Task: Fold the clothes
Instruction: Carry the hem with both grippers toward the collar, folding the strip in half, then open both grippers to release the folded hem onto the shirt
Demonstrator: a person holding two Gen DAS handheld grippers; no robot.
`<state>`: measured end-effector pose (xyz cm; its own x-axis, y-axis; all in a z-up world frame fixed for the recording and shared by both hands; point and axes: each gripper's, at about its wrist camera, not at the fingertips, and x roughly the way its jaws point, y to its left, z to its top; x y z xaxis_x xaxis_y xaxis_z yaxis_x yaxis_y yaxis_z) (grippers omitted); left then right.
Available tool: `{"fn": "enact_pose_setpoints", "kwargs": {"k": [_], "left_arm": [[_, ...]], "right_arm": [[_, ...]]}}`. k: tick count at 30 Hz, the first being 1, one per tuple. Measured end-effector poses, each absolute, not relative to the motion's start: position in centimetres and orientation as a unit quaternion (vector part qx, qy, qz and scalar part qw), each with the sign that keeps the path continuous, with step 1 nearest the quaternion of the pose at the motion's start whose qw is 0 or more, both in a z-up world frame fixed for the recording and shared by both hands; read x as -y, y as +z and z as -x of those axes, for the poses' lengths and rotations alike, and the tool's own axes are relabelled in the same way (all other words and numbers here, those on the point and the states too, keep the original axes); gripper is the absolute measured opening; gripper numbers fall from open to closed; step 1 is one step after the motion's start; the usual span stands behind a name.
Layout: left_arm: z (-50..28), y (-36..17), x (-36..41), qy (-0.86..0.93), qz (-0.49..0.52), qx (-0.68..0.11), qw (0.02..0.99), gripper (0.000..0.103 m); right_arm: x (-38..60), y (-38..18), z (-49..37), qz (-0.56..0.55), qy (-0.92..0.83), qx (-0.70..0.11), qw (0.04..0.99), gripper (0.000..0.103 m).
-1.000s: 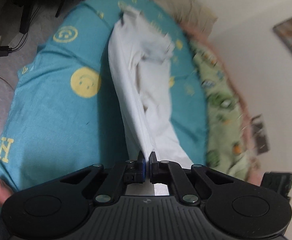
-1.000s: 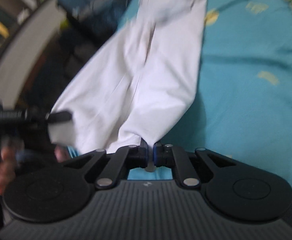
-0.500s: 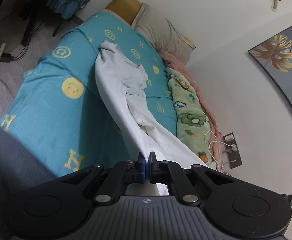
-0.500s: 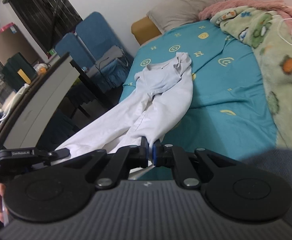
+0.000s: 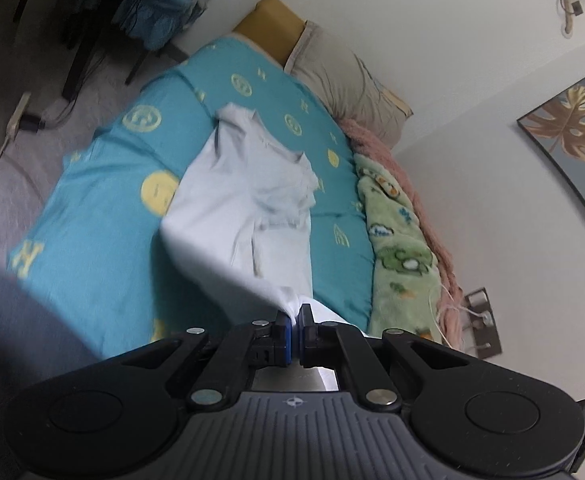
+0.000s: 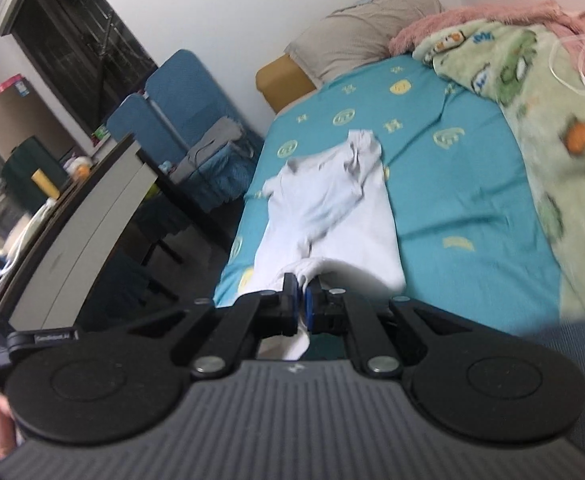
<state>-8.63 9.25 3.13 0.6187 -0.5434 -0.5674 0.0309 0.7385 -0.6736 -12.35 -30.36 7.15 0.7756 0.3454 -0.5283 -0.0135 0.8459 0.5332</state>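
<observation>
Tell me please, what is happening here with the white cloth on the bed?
A person is folding a white garment on a bed with a teal sheet, using handheld tongs in each hand. The left tongs and the right tongs are each shut on a near end of the garment and hold it raised. Its far part lies crumpled on the sheet. A green blanket lies alongside, and a pillow is at the head.

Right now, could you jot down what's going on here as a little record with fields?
garment: white shirt, far end lying on the bed
surface: teal bedspread
left gripper: shut on the shirt's near edge
right gripper: shut on the shirt's near edge
beside: green blanket, beige pillow
fold: not finished
</observation>
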Motion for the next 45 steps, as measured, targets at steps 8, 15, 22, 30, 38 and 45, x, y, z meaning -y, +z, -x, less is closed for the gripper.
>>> {"fn": "enact_pose_setpoints", "kwargs": {"k": [8,15,22,30,38,45], "left_arm": [[-3.5,3.1,-4.5,-0.139,0.222,-0.347,0.9,0.003],[-10.1,-1.1,-2.2,-0.118,0.167,-0.326,0.923,0.004],[-15.3,-6.5,-0.9,-0.103,0.118,-0.33,0.931,0.004],[-19.6,-12.2,-0.6,-0.087,0.098,-0.409,0.903,0.015],[-18.8,-10.8,-1.3,-0.086,0.124,-0.425,0.893,0.075],[-12.3,-6.6,-1.8,-0.105,0.15,-0.417,0.89,0.085]], "right_arm": [[30.7,4.1,-0.9,-0.243,0.061,-0.318,0.914,0.007],[30.3,-0.8,-8.5,-0.212,0.045,-0.328,0.92,0.007],[28.7,-5.0,-13.7,-0.15,0.045,-0.317,0.935,0.007],[27.3,-10.2,-17.5,-0.1,0.048,-0.337,0.935,0.008],[27.6,-10.4,-17.4,-0.126,0.044,-0.355,0.925,0.01],[28.0,-8.4,-14.9,-0.167,0.044,-0.347,0.922,0.084]]}}
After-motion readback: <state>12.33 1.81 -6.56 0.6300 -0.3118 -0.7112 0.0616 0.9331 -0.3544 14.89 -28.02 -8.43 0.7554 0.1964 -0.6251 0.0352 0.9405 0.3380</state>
